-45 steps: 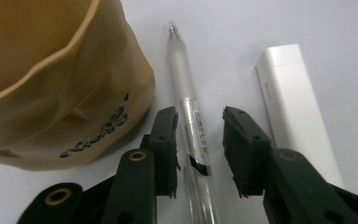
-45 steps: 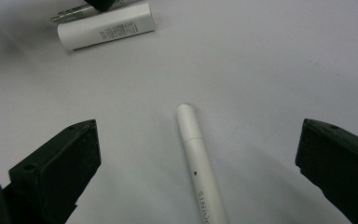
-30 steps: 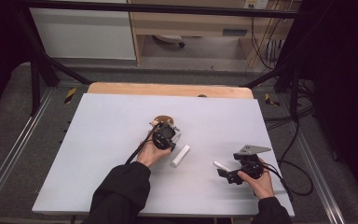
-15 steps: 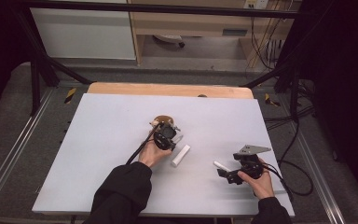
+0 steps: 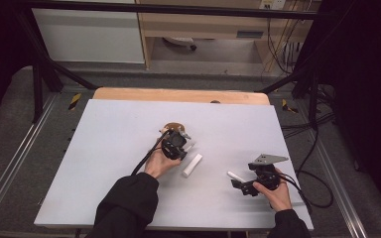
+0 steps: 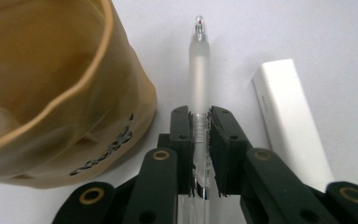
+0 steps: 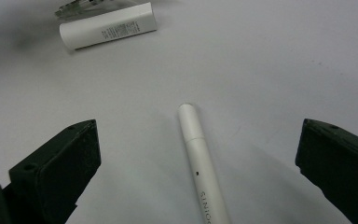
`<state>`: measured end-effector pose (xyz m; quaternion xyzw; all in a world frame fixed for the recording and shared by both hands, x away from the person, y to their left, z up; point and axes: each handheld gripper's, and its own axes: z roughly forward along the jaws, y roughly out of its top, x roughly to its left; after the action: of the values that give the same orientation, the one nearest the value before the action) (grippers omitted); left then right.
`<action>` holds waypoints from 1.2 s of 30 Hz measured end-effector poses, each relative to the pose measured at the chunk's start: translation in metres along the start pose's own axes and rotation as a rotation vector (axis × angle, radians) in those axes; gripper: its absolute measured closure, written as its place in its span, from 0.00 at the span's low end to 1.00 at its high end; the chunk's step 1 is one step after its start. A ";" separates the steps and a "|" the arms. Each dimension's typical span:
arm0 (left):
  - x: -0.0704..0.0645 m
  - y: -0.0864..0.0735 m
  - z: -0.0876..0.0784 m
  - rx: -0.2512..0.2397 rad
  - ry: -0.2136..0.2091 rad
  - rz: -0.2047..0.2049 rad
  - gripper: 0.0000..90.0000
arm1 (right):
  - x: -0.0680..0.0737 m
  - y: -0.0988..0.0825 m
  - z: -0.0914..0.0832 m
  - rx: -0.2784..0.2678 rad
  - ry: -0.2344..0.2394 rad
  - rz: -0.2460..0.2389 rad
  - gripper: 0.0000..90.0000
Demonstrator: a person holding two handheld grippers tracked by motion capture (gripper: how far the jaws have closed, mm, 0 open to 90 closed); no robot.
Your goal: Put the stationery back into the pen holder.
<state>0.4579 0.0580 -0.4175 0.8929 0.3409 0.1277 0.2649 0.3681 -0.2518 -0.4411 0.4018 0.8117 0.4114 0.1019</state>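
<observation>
White tabletop [image 5: 119, 148] spreads under both hands, with grey floor and black frame rails around it. Just to the left of the left gripper [image 6: 200, 122] stands a tan, soft-walled paper pot [image 6: 60, 88], its side almost against the left jaw. To that gripper's right lies a flat white plastic tube [image 6: 289, 121], close beside the right jaw but apart from it. Its jaws are clenched on a frosted clear plastic pen [image 6: 199, 70], which runs straight ahead from between the pads. The right gripper [image 7: 198, 154] stands released, jaws wide apart, with a slim white pen [image 7: 200, 163] lying on the table between them, touching neither.
</observation>
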 end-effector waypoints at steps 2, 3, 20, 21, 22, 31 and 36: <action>0.000 0.000 -0.002 -0.004 -0.002 0.006 0.88 | 0.000 0.000 0.000 -0.001 -0.001 0.002 0.01; 0.000 0.000 -0.003 -0.004 -0.002 0.009 0.88 | 0.000 0.000 0.000 0.001 -0.003 -0.003 0.01; 0.004 -0.003 -0.032 -0.078 -0.009 -0.001 0.88 | 0.000 0.000 0.000 -0.001 0.000 0.002 0.01; 0.005 -0.004 -0.035 -0.088 -0.014 -0.006 0.88 | 0.000 0.000 0.000 -0.002 -0.002 -0.001 0.01; 0.006 -0.004 -0.039 -0.102 -0.013 -0.010 0.88 | 0.000 0.000 0.000 -0.002 -0.002 -0.003 0.01; 0.011 -0.009 -0.069 -0.200 -0.022 -0.027 0.88 | 0.001 -0.001 0.001 0.004 -0.002 -0.005 0.01; 0.015 -0.007 -0.083 -0.244 -0.015 -0.034 0.88 | 0.001 -0.001 0.001 0.003 -0.003 -0.008 0.01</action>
<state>0.4314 0.1040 -0.3521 0.8491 0.3358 0.1572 0.3762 0.3678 -0.2511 -0.4421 0.3994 0.8138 0.4091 0.1043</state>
